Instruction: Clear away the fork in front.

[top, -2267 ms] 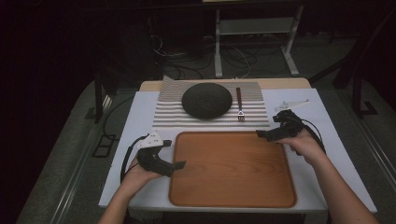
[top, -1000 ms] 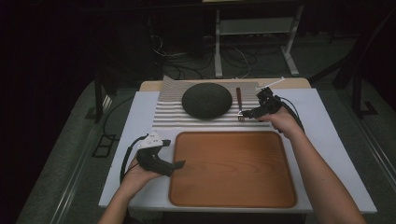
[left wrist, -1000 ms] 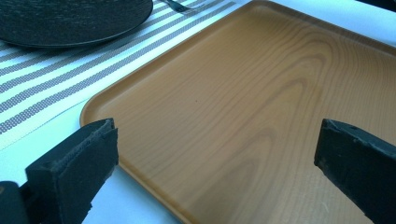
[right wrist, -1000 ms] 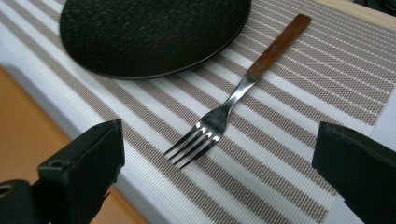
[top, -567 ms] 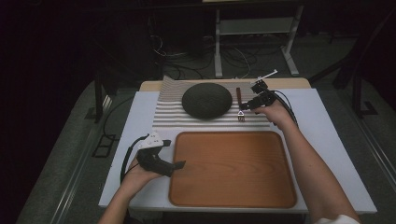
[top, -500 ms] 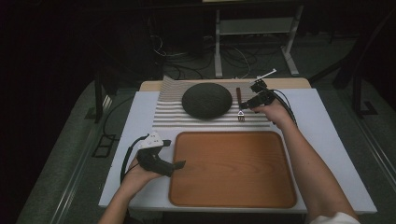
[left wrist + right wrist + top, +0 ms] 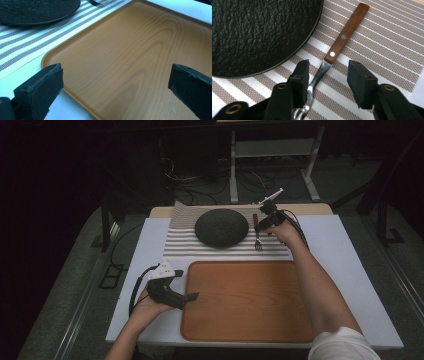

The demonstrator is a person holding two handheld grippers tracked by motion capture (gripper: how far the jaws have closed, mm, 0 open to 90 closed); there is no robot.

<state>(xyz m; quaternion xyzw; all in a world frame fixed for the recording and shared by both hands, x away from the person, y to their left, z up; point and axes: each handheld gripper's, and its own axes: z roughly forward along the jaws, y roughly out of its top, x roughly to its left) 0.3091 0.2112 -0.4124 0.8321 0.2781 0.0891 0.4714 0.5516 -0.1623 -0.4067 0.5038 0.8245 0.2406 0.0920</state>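
A fork point(image 7: 344, 35) with a brown wooden handle lies on the striped placemat point(image 7: 387, 37), just right of a black textured plate point(image 7: 262, 32). My right gripper point(image 7: 328, 70) is low over the fork, one jaw on each side of its metal neck. The jaws have just been closing, and a gap still shows beside the neck. From above, the right gripper point(image 7: 260, 224) sits over the fork point(image 7: 258, 244) beside the plate point(image 7: 221, 226). My left gripper point(image 7: 116, 75) stands open at the left edge of the wooden tray point(image 7: 130, 45), nothing between its fingers.
The wooden tray point(image 7: 245, 300) lies on a white table cover point(image 7: 345, 255), nearer me than the placemat point(image 7: 180, 245). The left gripper point(image 7: 190, 294) rests at the tray's left edge, its cable looping to the left. Beyond the table are a dark floor and metal stand legs.
My right hand has gone from the tray's right corner to the back of the table, over the fork, and its jaws have narrowed around the neck. The left hand has stayed put.
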